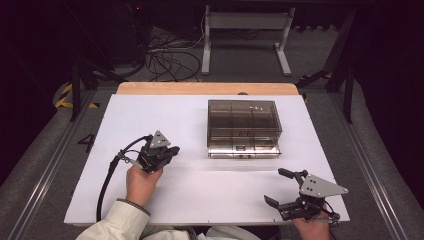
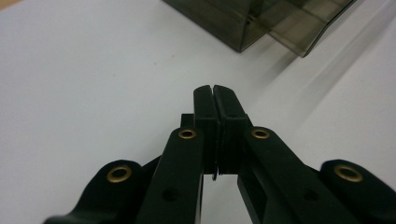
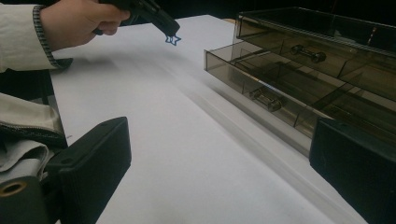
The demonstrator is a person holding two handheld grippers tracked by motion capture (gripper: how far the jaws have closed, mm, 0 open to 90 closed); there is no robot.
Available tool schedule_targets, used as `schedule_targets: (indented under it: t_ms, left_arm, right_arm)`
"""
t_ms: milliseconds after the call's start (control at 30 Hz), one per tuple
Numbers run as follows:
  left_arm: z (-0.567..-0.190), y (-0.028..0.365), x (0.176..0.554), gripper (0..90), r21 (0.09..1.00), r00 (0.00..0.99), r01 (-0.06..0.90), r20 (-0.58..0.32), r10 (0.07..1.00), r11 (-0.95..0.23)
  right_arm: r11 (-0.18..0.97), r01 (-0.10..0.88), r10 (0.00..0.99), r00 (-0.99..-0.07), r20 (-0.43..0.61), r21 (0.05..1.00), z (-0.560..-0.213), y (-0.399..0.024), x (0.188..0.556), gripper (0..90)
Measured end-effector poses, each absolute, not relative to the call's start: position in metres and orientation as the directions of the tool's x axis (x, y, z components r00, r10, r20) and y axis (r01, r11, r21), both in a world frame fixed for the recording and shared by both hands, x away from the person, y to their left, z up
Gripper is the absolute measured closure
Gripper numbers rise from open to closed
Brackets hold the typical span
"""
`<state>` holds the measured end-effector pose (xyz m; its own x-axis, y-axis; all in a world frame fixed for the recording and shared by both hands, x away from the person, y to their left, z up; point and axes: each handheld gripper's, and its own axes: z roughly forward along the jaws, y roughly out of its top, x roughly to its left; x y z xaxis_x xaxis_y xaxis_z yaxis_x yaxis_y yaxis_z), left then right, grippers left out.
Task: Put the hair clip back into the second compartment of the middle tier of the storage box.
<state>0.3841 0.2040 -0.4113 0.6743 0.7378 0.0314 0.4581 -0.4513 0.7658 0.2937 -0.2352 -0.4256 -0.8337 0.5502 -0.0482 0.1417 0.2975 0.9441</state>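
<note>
Left gripper (image 1: 172, 150): jaws pressed together, pinching a small blue star (image 3: 173, 40) at their very tips; the star looks like a wire paper clip and hangs just below the tips, clear of the white table (image 1: 150, 115)
Left gripper, own view (image 2: 215, 100): the two pads meet with no gap, and the star itself is too thin to make out between them
Right gripper (image 1: 275, 186): jaws wide apart, nothing between them, resting low at the near right edge of the table
Drawer box (image 1: 243, 125): smoky see-through plastic, standing at the far middle of the table, well apart from both grippers
Open drawer (image 3: 280, 93): the lowest one, pulled out toward the person, with dividers making several compartments; they look empty
Which way: from the star, the open drawer lies to the right and a little farther away; the drawer's long side runs left to right across the table
Nearer hand: the left one, which already carries the star, points its tips toward the box's near left corner
Likely next: carry the star over the front wall of the drawer and let go above a compartment; the right gripper has no part yet
</note>
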Motion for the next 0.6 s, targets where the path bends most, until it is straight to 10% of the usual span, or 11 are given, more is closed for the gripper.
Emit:
schedule_targets:
  t_ms: [600]
  left_arm:
    - [-0.394, 0.209, 0.372, 89.1, 0.854, 0.711, 0.375, -0.016, 0.703, -0.360]
  right_arm:
    - [0.301, 0.142, 0.549, -0.834, -0.050, 0.943, -0.426, -0.235, 0.294, 6.2]
